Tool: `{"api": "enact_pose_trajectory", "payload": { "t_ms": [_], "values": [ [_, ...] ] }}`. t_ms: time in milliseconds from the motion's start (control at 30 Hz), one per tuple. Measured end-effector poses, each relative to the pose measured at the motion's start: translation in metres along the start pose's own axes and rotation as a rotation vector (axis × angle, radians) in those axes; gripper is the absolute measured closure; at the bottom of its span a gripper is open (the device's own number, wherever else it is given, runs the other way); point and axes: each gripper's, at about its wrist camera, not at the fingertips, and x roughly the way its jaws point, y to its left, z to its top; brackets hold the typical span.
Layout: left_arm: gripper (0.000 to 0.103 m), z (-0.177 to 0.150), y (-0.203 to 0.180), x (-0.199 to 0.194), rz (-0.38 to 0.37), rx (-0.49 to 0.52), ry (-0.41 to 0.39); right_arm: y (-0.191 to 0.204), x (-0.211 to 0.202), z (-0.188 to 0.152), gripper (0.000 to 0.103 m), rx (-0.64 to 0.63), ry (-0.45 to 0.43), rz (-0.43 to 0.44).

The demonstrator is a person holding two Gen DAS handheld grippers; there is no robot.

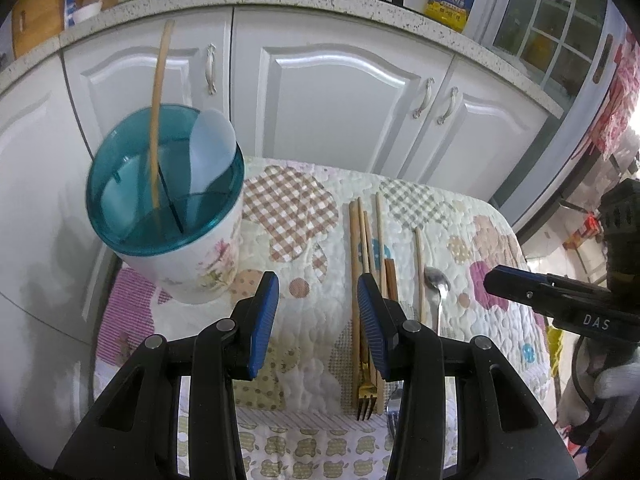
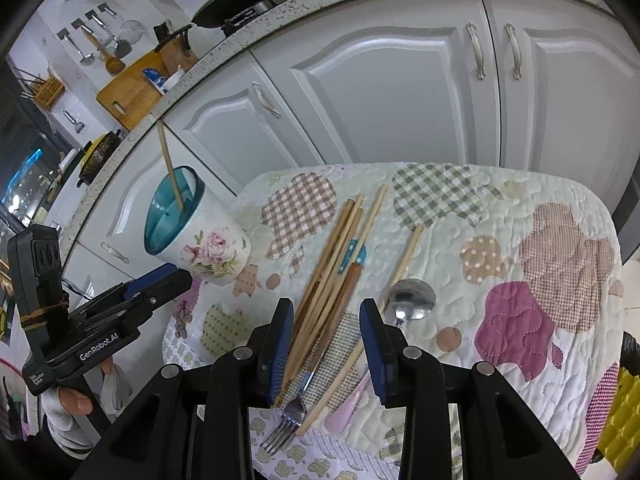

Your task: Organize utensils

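Your left gripper [image 1: 318,308] hung with its jaws apart and nothing between them, above the quilted cloth [image 1: 492,240] that covered the table. Your right gripper [image 2: 326,336] was likewise spread wide and empty, low over the cluster of utensils.

The utensil holder [image 1: 188,264], white with a flower print and a teal rim, stood at the cloth's left edge. It already held one wooden chopstick [image 1: 158,92], leaning upright, and a white plastic spoon [image 1: 212,148].

Near the middle of the cloth the loose chopsticks [image 2: 332,248] lay bundled side by side, running from the near edge toward the cabinets. A fork [image 2: 290,412] lay among them with its tines at the near edge. Just to their right sat a metal spoon [image 2: 412,300], bowl away from you, beside one separate chopstick [image 2: 406,256]. A pink handle [image 2: 348,404] showed under your right gripper; it was probably another spoon, though its head was hidden.
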Motion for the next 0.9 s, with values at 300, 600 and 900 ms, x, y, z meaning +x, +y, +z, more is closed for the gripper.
{"api": "enact_pose_trajectory", "payload": {
  "t_ms": [300,600,900],
  "values": [
    [0.063,-0.006,-0.003,0.015,-0.011,0.003,0.041,-0.025,0.027,0.005,0.070,0.053,0.035,-0.051],
    [0.063,-0.007,-0.006,0.027,-0.010,0.013,0.072,-0.042,0.084,0.030,0.084,0.048,0.095,-0.176],
    [0.063,-0.006,-0.003,0.031,0.000,0.007,0.080,-0.047,0.107,0.034,0.094,0.030,0.108,-0.211]
  ]
}}
